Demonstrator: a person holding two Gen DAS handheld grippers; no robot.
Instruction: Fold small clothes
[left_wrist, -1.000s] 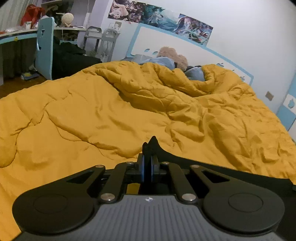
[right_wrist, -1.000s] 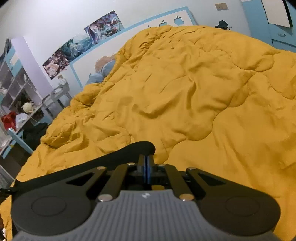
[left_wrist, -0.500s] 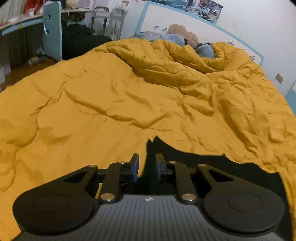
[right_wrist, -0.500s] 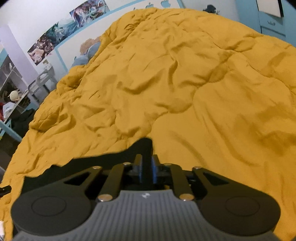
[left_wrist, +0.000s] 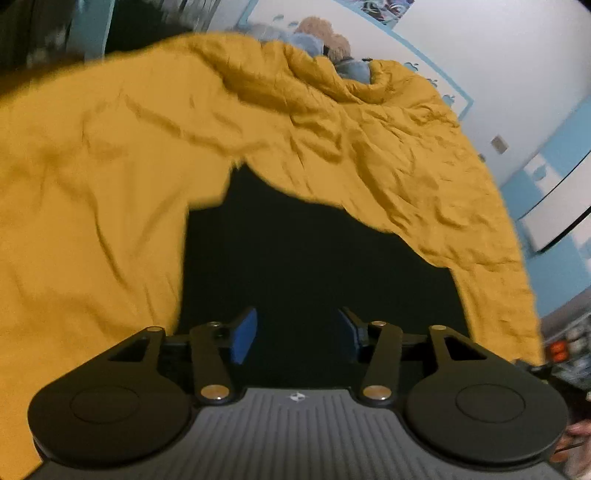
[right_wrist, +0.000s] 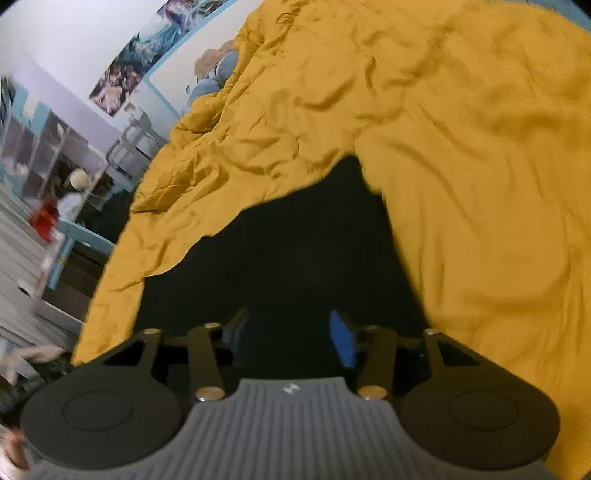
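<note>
On the bed: yellow quilt (left_wrist: 110, 206), rumpled, covering it all.
Left gripper (left_wrist: 297, 332): jaws opening, blue pads (left_wrist: 243, 336) apart, nothing pinched.
Black cloth (left_wrist: 314, 258): flat on the quilt, right under and ahead of both grippers.
Right gripper (right_wrist: 291, 336): jaws opening too, pads clear of the cloth.

My 2 wrist cams look fwd and down, close over the bed (left_wrist: 92, 184); both share black garment (left_wrist: 314, 258) and headboard (right_wrist: 173, 70).
</note>
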